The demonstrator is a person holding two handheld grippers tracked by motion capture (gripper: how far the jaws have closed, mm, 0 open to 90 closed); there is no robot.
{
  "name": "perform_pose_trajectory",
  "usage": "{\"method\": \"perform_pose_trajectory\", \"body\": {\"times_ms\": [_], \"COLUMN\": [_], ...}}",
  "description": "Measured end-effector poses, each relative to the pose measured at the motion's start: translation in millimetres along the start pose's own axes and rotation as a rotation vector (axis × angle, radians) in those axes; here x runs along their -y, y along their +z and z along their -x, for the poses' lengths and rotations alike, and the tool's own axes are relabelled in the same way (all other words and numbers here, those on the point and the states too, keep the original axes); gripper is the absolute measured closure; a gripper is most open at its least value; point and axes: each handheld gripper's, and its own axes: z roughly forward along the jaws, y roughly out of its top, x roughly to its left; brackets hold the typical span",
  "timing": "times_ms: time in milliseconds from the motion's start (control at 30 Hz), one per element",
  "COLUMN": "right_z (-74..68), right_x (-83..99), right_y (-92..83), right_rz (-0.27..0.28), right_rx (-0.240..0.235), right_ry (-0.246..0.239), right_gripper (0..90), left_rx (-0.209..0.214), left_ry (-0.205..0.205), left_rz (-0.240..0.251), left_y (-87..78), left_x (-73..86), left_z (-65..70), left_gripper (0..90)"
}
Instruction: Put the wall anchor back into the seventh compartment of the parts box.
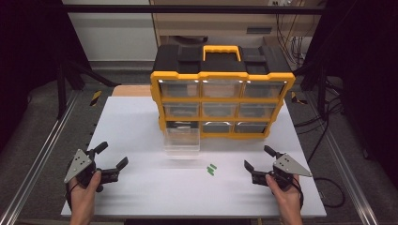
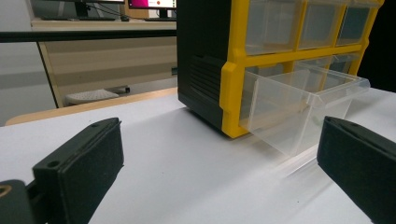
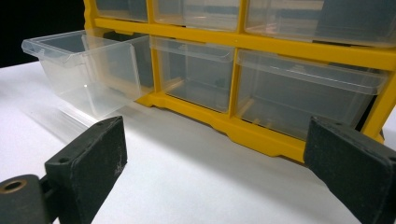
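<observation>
Near the surface's (image 1: 141, 117) front edge, both grippers rest with jaws spread, holding nothing. Left gripper (image 1: 112, 159) and right gripper (image 1: 258, 161) flank a clear drawer (image 1: 181, 140) pulled out of the yellow organizer (image 1: 220, 96).

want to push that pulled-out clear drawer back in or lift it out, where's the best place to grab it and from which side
Probably by the front lip of the clear drawer, coming from the person's side of the table. The lip juts forward as a thin ledge, and the front is the part that sticks out of the yellow organizer. The left gripper is nearer, its jaws open and holding nothing.
</observation>
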Motion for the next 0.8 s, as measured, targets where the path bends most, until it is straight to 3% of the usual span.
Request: {"method": "perform_pose_trajectory", "body": {"times_ms": [533, 800], "right_z": [-8.3, -13.6], "right_x": [-0.9, -9.1], "right_y": [7.5, 13.2], "right_rz": [-0.051, -0.068], "right_rx": [0.014, 0.003], "right_ry": [0.023, 0.046], "right_gripper": [6.4, 7.7], "left_rx": [0.008, -0.008], "left_ry": [0.008, 0.004], "left_rz": [-0.013, -0.015], "left_y": [3.1, 4.3], "left_x": [1.3, 1.6], "left_z": [2.7, 2.3], "left_gripper": [0.3, 0.2]}}
